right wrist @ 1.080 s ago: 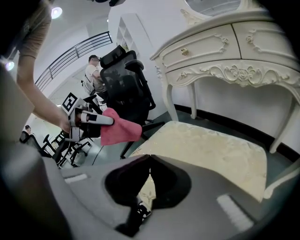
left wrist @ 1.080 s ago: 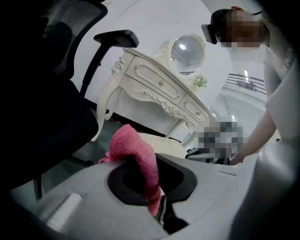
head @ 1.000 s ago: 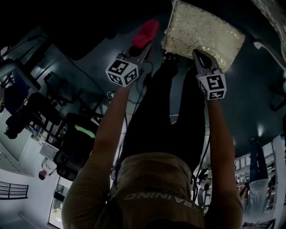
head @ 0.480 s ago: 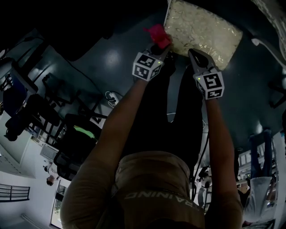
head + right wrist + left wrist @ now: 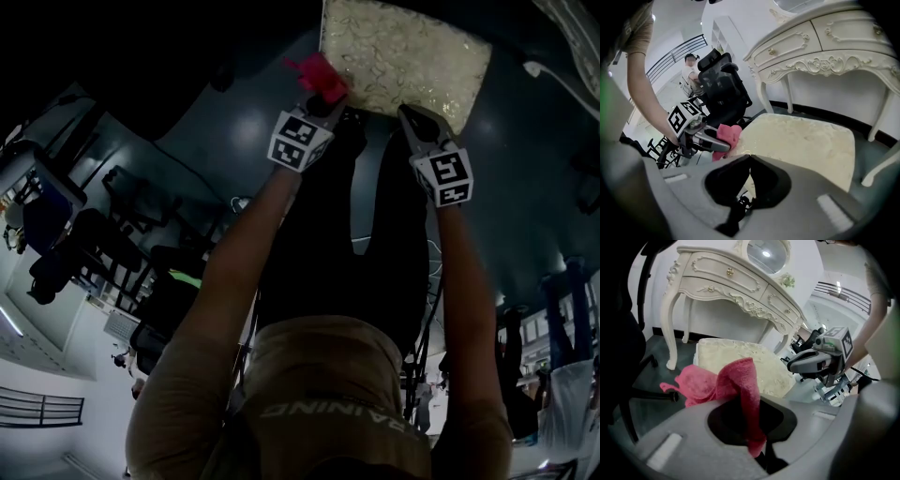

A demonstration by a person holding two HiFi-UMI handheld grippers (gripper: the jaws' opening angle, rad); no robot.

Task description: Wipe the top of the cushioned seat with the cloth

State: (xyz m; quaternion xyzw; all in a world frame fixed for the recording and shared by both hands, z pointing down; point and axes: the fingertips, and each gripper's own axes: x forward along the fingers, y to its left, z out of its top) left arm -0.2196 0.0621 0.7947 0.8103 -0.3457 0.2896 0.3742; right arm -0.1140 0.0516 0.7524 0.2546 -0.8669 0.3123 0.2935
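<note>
The cushioned seat (image 5: 403, 56) is a cream, patterned square stool top, also seen in the left gripper view (image 5: 754, 363) and the right gripper view (image 5: 801, 140). A pink cloth (image 5: 319, 75) hangs bunched from my left gripper (image 5: 326, 101), which is shut on it at the seat's near left corner. In the left gripper view the cloth (image 5: 733, 380) drapes over the jaws and partly over the seat's edge. My right gripper (image 5: 411, 114) is shut with nothing in it, just off the seat's near edge (image 5: 749, 157). Each gripper shows in the other's view: left (image 5: 705, 136), right (image 5: 813, 363).
A white carved dressing table (image 5: 726, 282) with an oval mirror (image 5: 768, 253) stands behind the seat, its legs (image 5: 881, 119) beside it. A black office chair (image 5: 723, 89) stands to the left. A person (image 5: 690, 70) is far back by a railing.
My left gripper has carried the pink cloth right and forward, from beside the seat to its near left corner. The right gripper has stayed almost in place.
</note>
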